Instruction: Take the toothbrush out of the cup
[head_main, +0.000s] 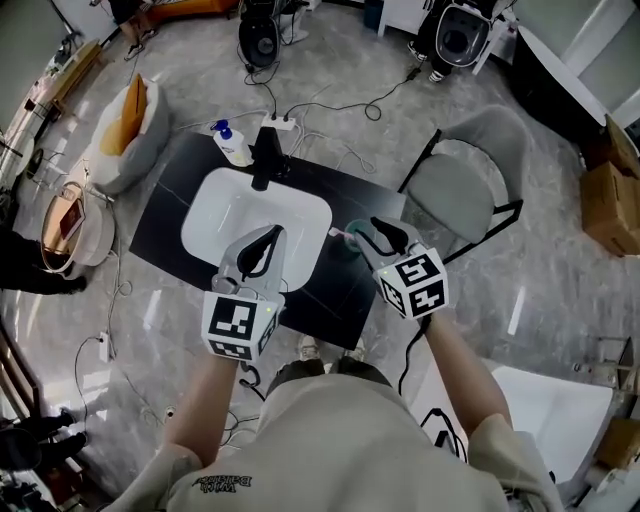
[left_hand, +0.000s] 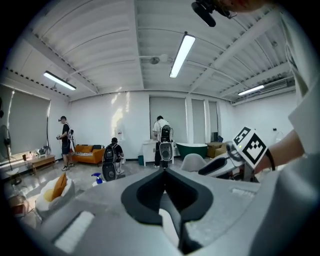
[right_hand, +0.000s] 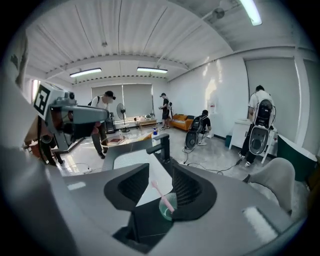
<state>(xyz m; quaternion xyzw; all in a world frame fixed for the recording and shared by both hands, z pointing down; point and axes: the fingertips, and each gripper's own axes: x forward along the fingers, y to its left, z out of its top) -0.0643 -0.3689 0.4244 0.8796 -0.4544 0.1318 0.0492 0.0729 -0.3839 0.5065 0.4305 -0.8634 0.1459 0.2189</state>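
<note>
A translucent teal cup stands on the black table just right of the white sink. A pink toothbrush leans in it, head up and to the left. My right gripper is open just short of the cup, which lies in the gap between its jaws, nearer the right one. In the head view the cup shows just left of the right gripper. My left gripper is shut and empty over the sink's near edge; in its own view the left gripper points up at the room.
A black faucet stands at the sink's far rim, with a soap bottle to its left. A grey chair is right of the table, a white beanbag to the left. Cables cross the floor. Several people stand further off.
</note>
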